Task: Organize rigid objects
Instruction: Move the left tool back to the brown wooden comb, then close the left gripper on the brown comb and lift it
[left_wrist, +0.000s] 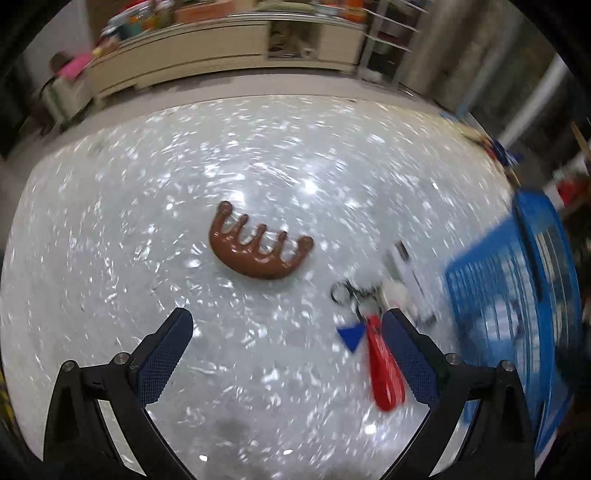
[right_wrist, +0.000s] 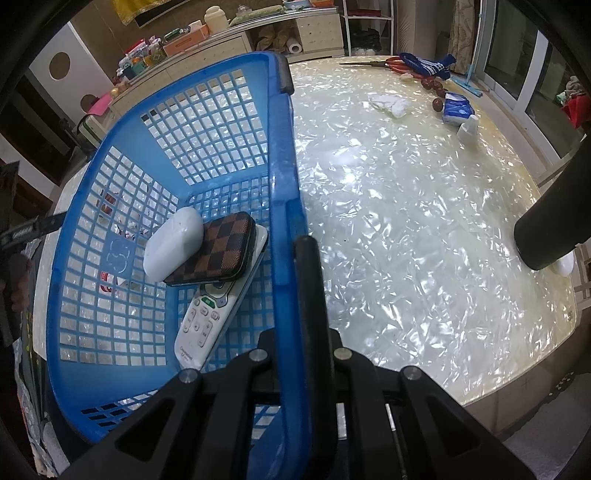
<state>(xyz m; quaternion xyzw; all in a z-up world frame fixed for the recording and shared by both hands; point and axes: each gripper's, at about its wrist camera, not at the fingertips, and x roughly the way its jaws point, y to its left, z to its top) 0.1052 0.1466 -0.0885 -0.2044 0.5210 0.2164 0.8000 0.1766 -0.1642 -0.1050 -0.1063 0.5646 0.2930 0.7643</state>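
Observation:
A brown wooden comb (left_wrist: 262, 247) lies on the pearly table, ahead of my left gripper (left_wrist: 288, 332), which is open and empty. A keychain (left_wrist: 373, 332) with a red tag, a blue triangle and a white pompom lies by the gripper's right finger (left_wrist: 410, 358). The blue basket (left_wrist: 509, 295) stands blurred at the right. In the right wrist view my right gripper (right_wrist: 293, 258) is shut on the blue basket's rim (right_wrist: 284, 177). Inside the basket lie a white case (right_wrist: 173, 247), a brown checked wallet (right_wrist: 218, 251) and a white remote (right_wrist: 210, 314).
At the table's far side lie red-handled scissors (right_wrist: 388, 64), a blue knitted piece (right_wrist: 428, 66), a white cloth (right_wrist: 388, 103), red dates (right_wrist: 437, 103) and a blue tissue pack (right_wrist: 456, 109). A black cylinder (right_wrist: 546, 229) juts in at the right edge. Cabinets stand behind the table.

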